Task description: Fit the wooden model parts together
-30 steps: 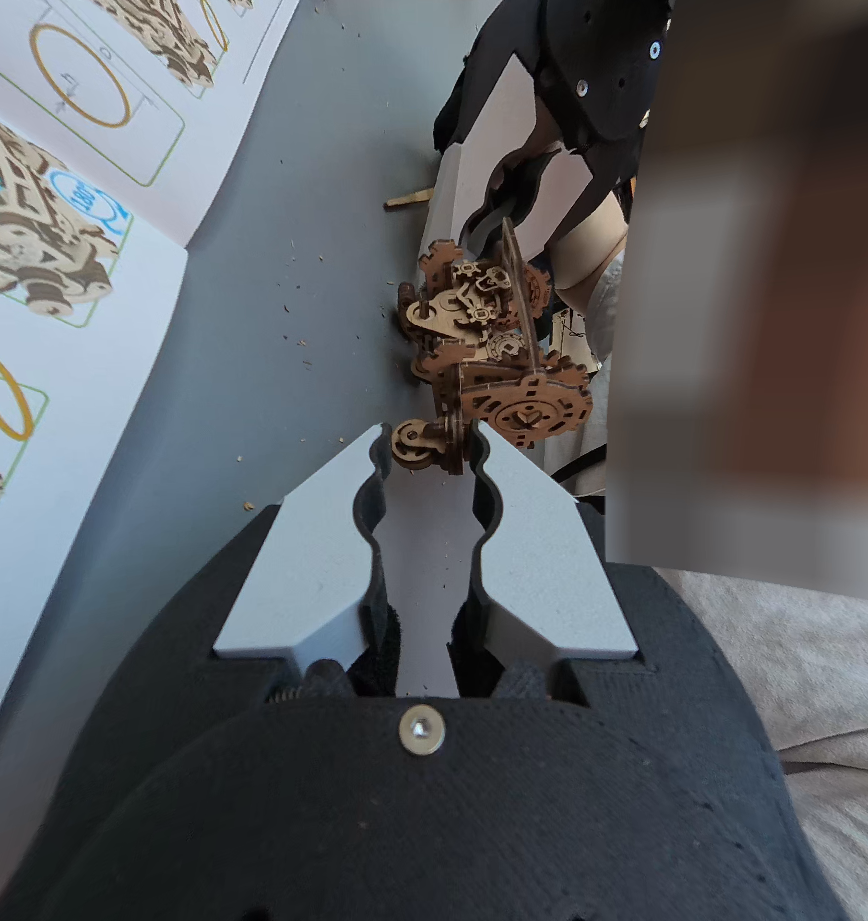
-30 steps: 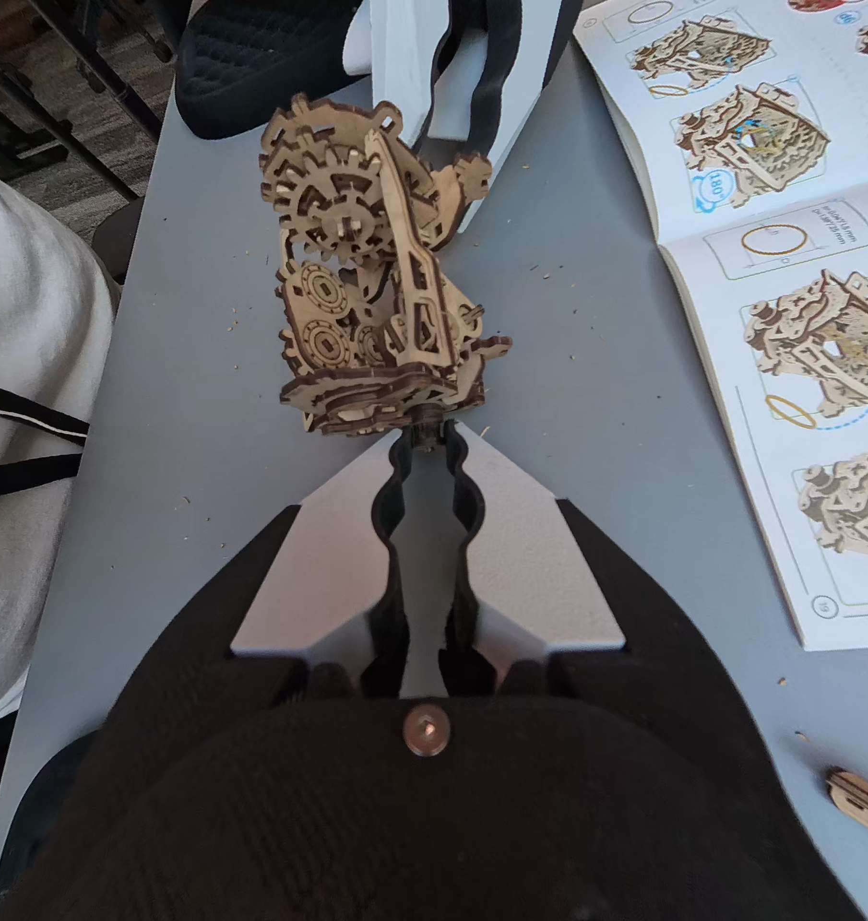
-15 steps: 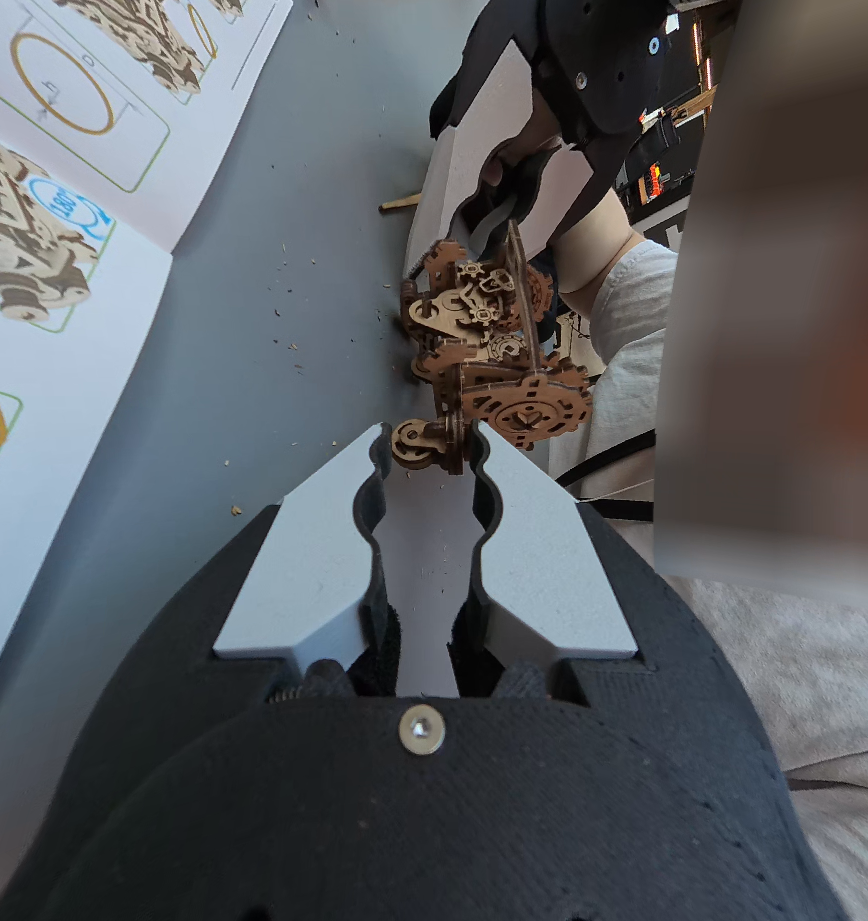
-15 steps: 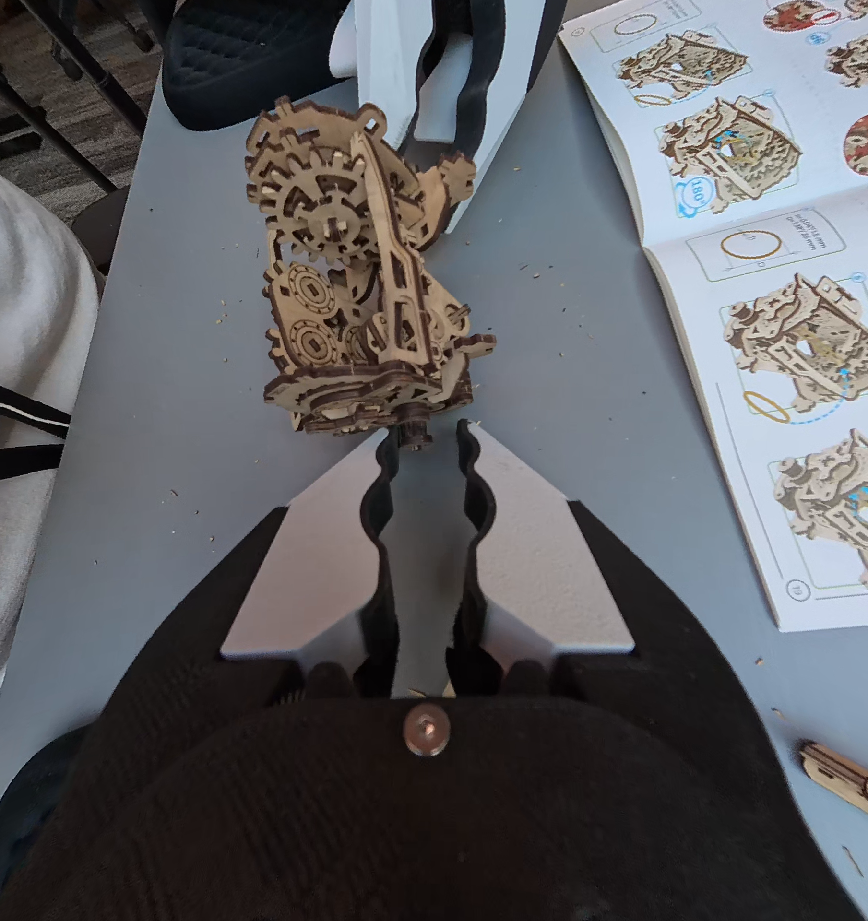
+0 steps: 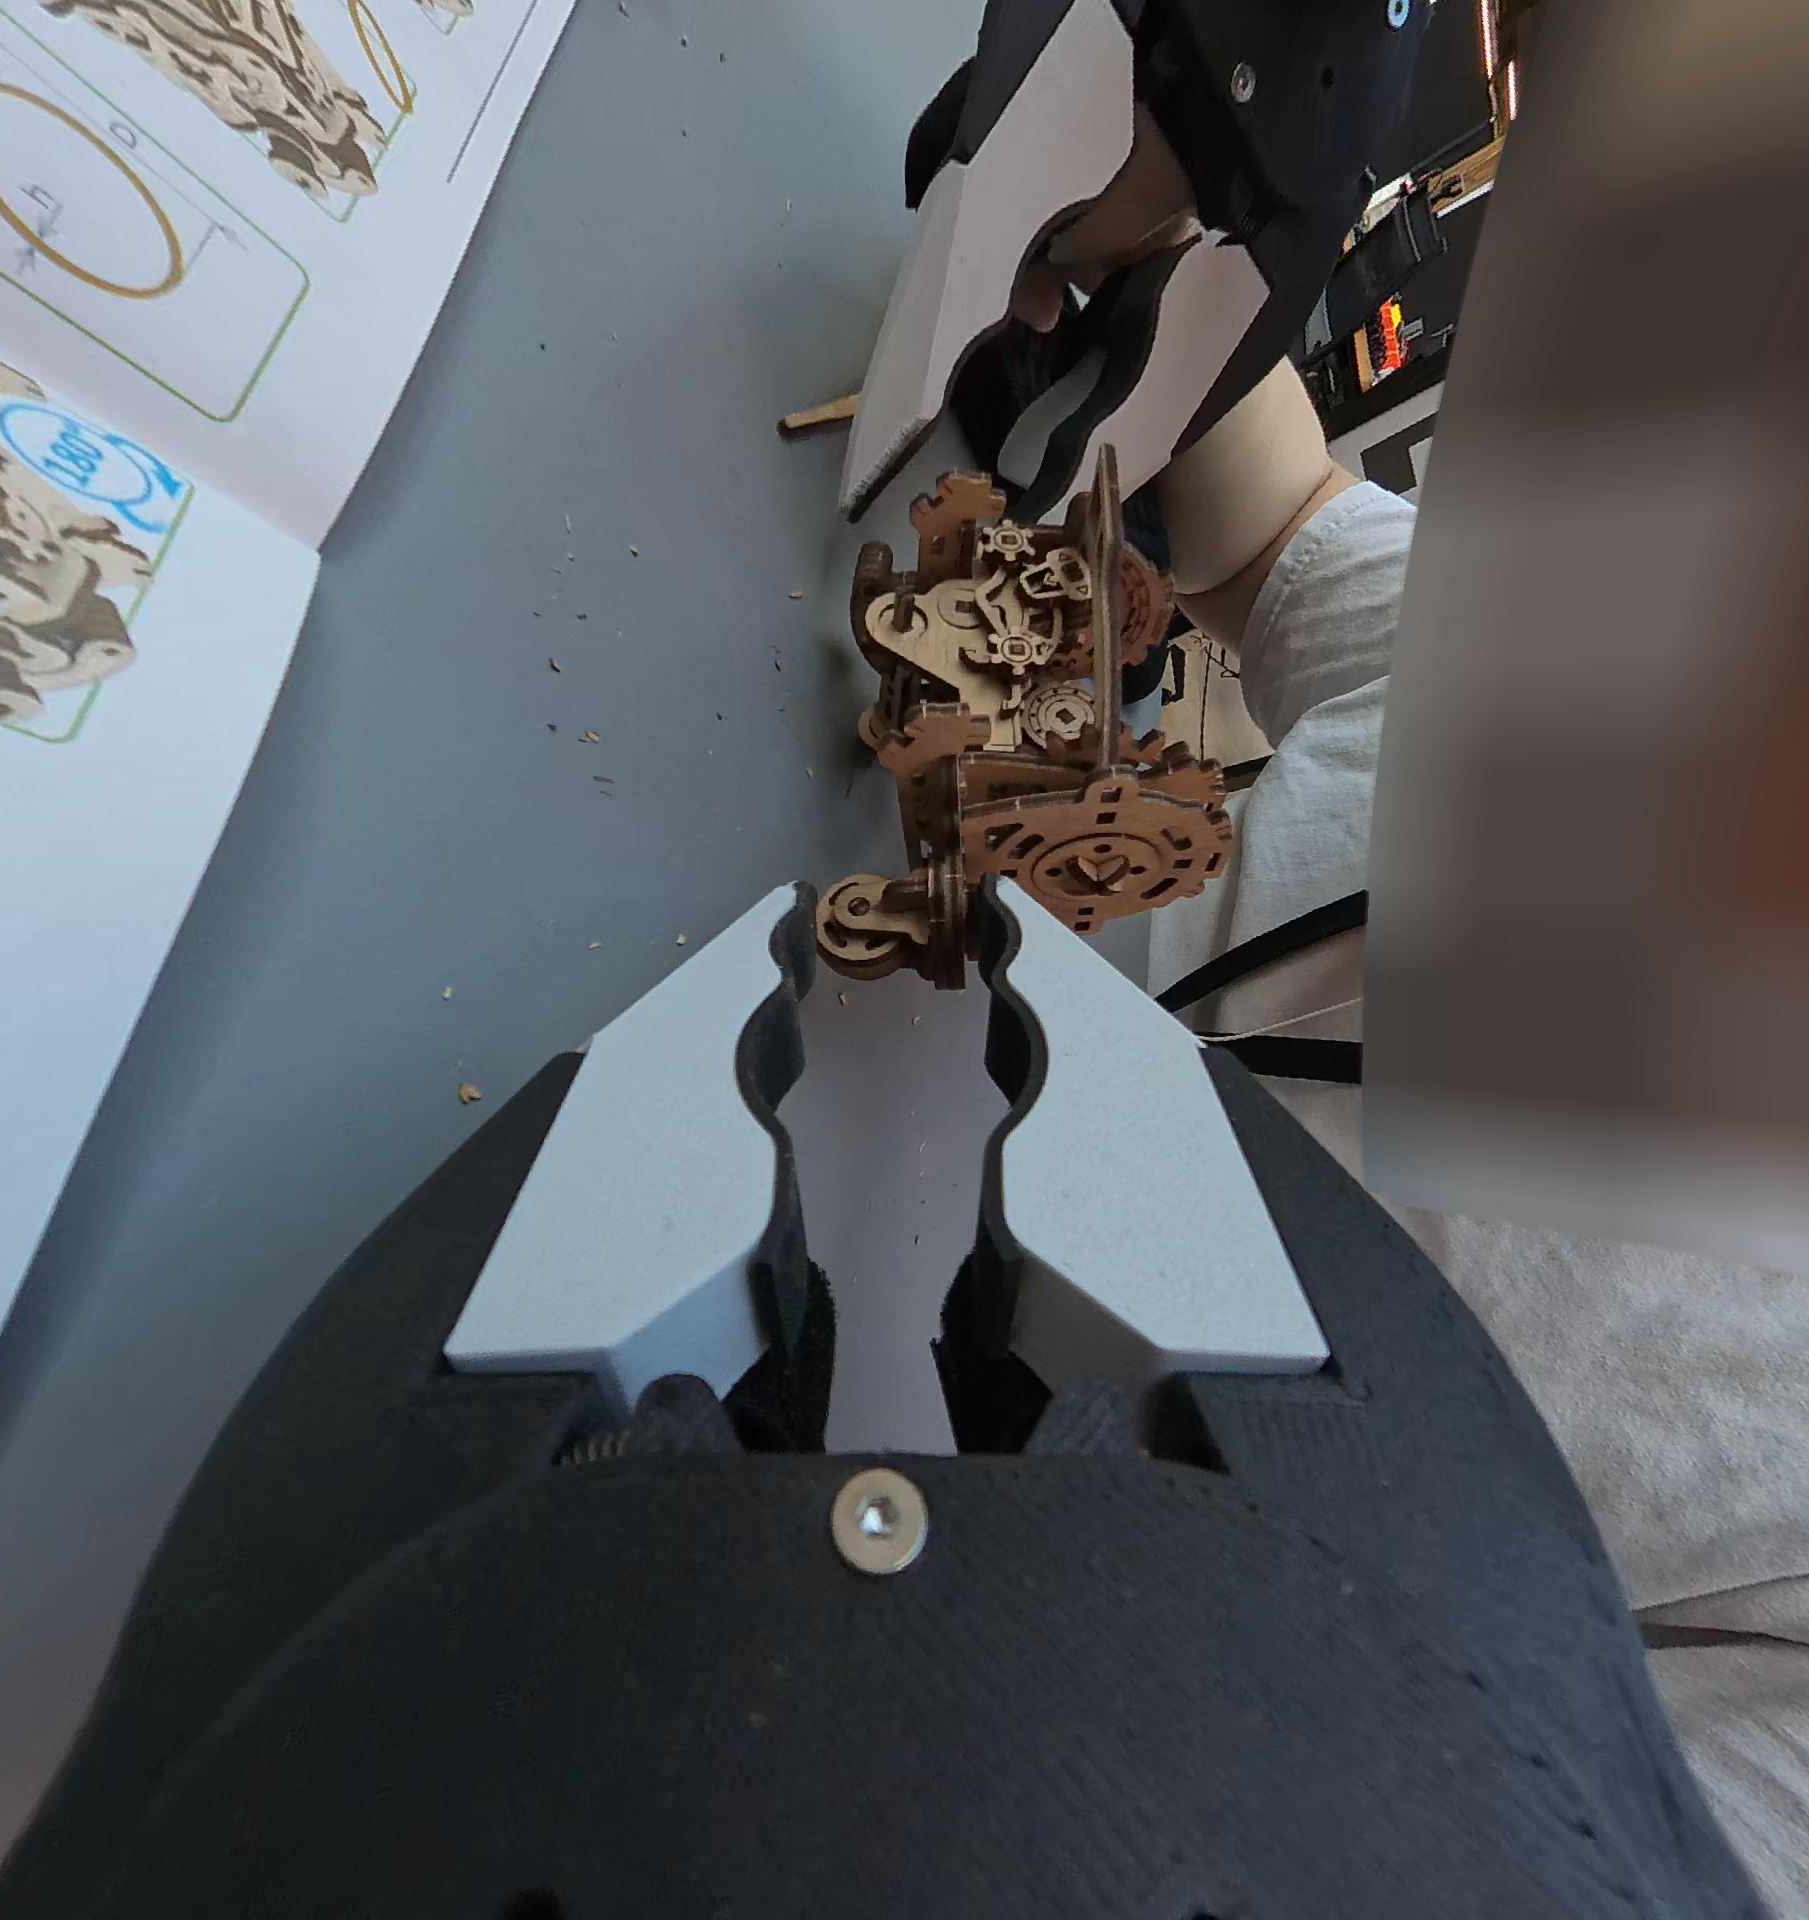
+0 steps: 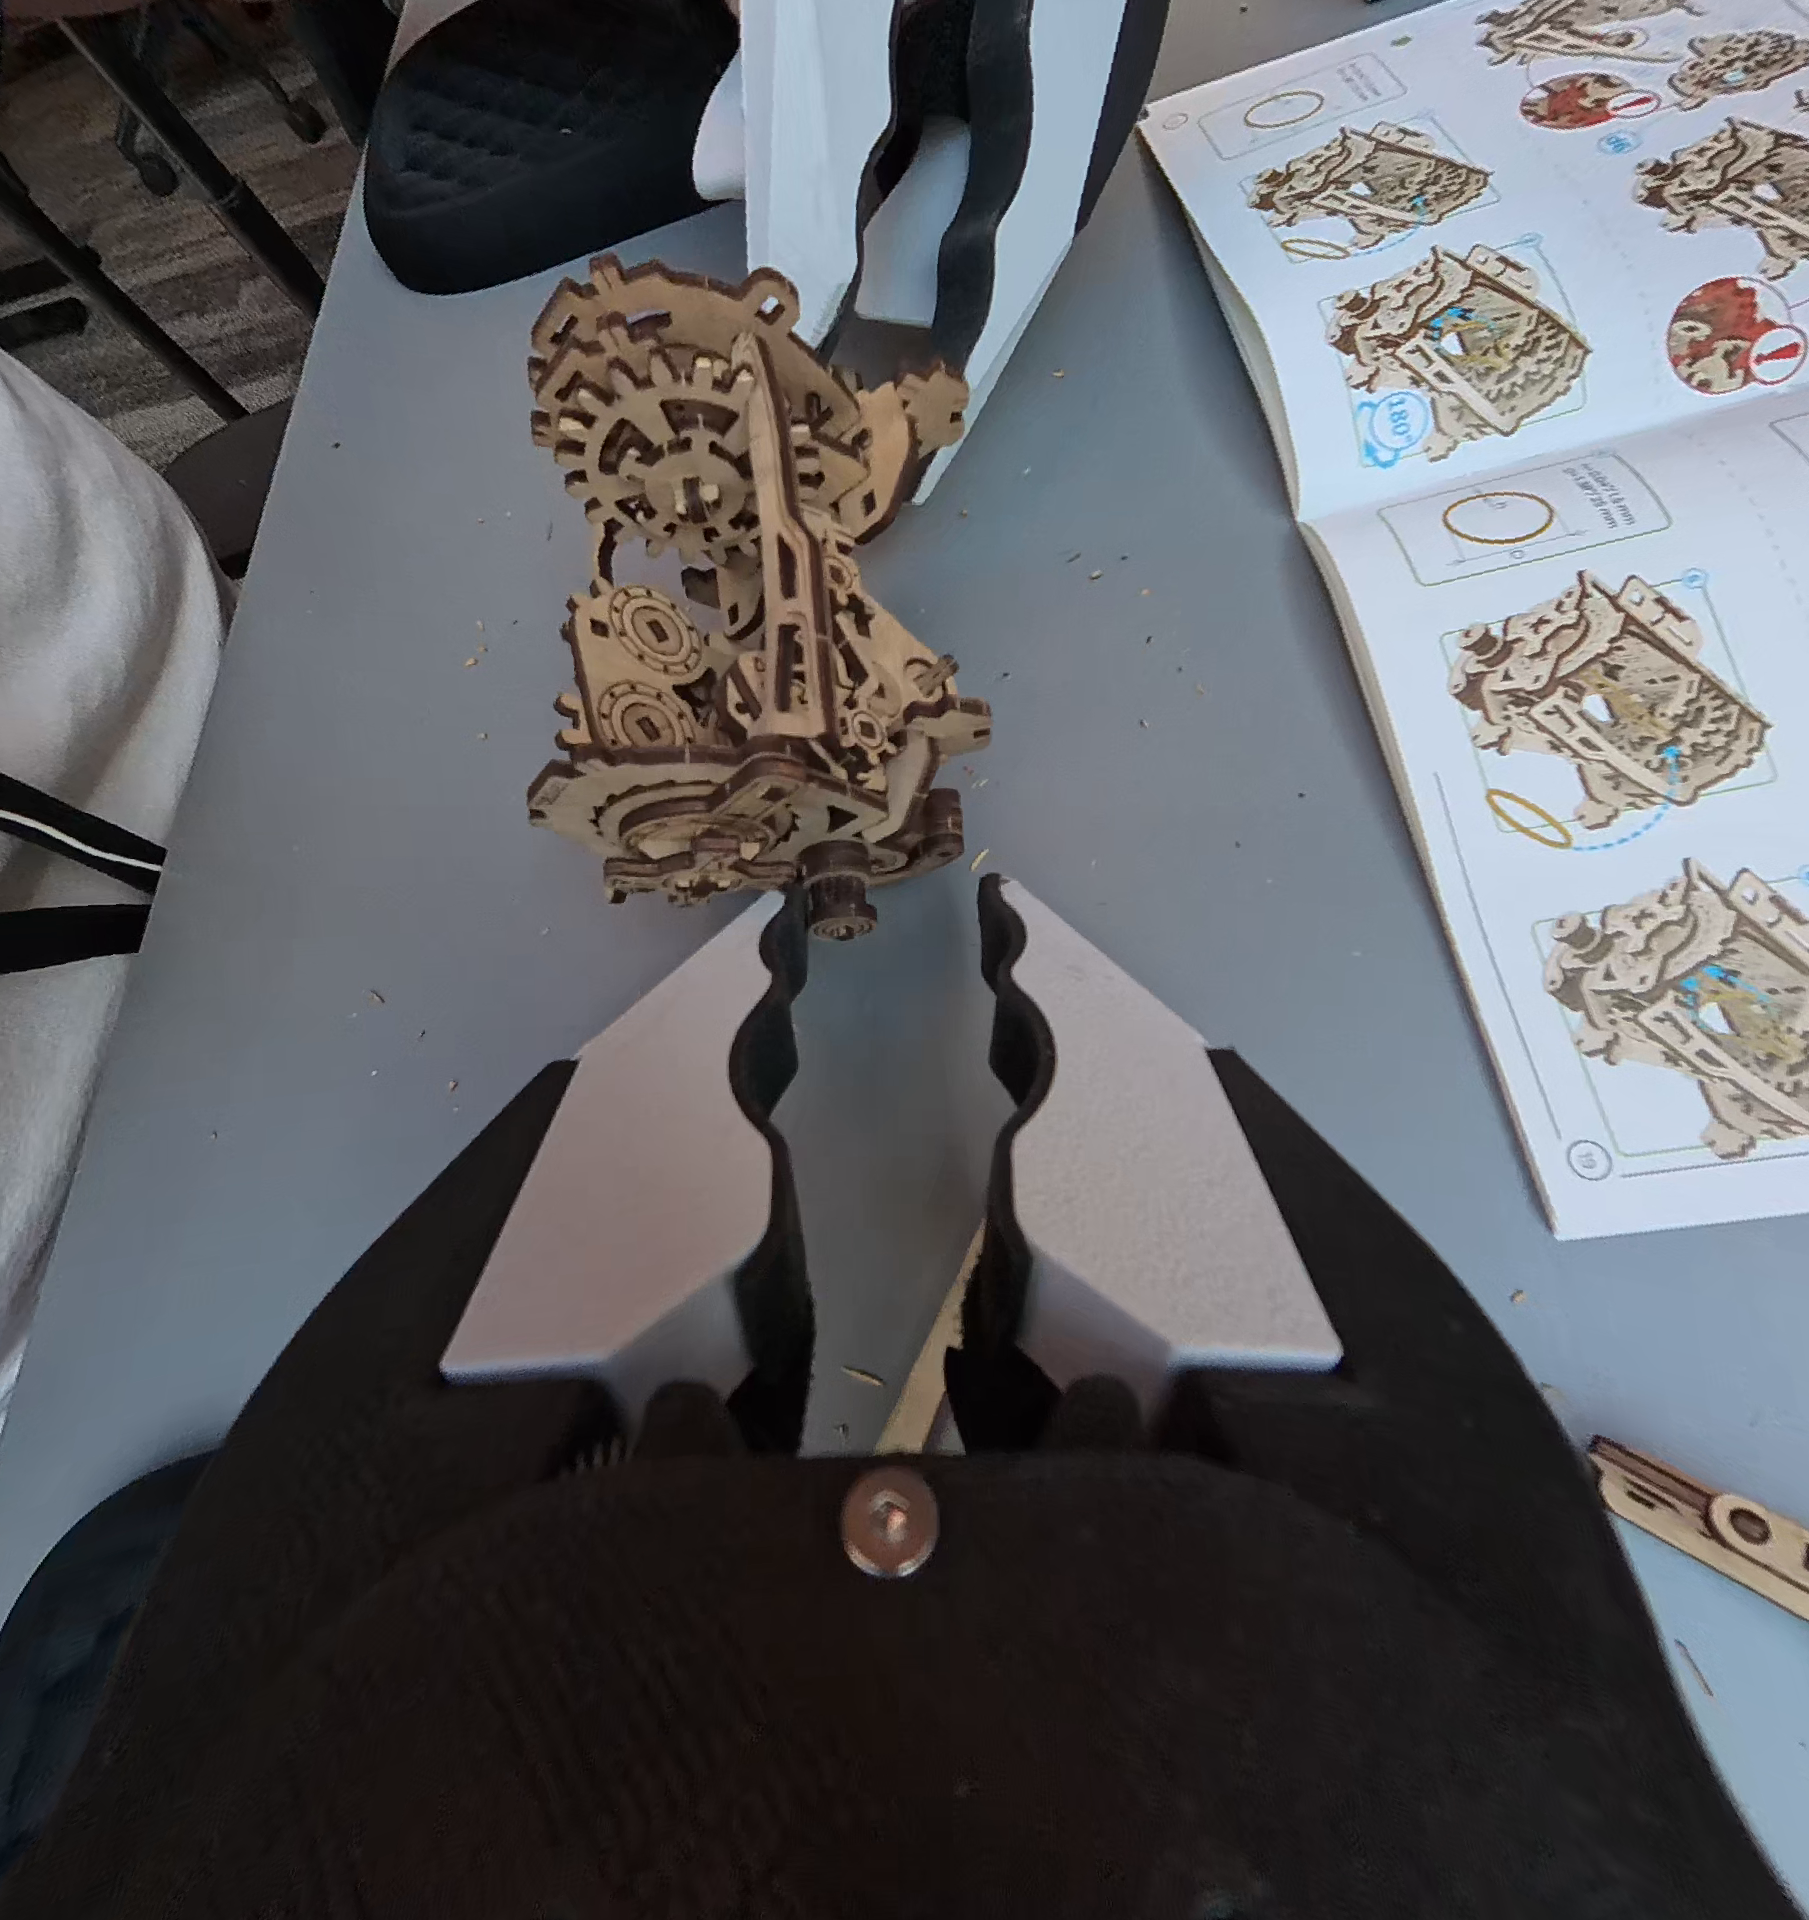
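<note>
The wooden model [image 6: 744, 613] — a cluster of laser-cut gears and plates — sits on the grey tabletop [image 6: 1139, 665], lying between the two tools.

Left tool [image 5: 892, 914]: jaws closed onto a small wheel-and-plate piece that sticks out at the model's near end in the left wrist view. Both fingertips bear on that piece, so the tool is clamped on the model. In the right wrist view the same tool shows at the far end of the model, white fingers pointing down to it.

Right tool [image 6: 884, 902]: jaws stand apart with bare tabletop between them. A short dark axle stub at the model's near end lies just beside the left fingertip [image 6: 775, 935]; whether they touch I cannot tell. The other fingertip is clear of the model. A thin pale strip shows low in the gap between the fingers — what it is I cannot tell.

Open instruction booklet [image 6: 1565, 644] lies flat on the tabletop, to the right of the model in the right wrist view. A loose flat wooden part [image 6: 1731, 1548] lies at the lower right edge of that view, well apart from the model. Fine wood crumbs are scattered over the tabletop around the model. A person's pale sleeve [image 6: 38, 665] shows at the tabletop's edge.
</note>
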The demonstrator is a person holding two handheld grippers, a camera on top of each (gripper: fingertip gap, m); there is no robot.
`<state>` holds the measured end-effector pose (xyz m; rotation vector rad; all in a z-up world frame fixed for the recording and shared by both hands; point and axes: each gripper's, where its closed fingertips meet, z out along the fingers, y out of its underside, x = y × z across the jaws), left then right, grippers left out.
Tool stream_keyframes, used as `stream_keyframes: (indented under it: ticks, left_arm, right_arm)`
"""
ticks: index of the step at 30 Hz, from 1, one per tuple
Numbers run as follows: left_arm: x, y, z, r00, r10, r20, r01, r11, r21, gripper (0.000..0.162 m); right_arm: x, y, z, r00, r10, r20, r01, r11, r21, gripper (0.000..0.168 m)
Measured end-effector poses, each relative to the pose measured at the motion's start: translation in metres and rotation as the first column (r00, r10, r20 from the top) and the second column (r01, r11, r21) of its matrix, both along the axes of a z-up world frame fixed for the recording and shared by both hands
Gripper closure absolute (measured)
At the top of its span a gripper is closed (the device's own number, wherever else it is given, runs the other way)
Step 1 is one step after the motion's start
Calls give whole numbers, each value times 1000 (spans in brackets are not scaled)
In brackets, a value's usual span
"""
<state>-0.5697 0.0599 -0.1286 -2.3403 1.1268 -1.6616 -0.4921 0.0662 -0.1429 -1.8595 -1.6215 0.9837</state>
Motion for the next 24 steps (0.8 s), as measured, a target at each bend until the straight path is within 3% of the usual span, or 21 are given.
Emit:
stream_keyframes:
  ticks: [7, 10, 24]
  left_arm:
    - [4, -3, -1, 1000, -10, 5, 10, 1000, 2, 133]
    - [3, -3, -2, 1000, -3, 6, 3, 1000, -2, 133]
    - [3, -7, -10, 1000, -20, -19, 21, 999, 42, 133]
  right_arm:
    - [2, 1, -3, 1000, 1, 17, -1, 1000, 9, 138]
    - [1, -6, -3, 999, 33, 7, -33, 999, -28, 156]
    - [1, -5, -9, 999, 8, 31, -4, 993, -114, 156]
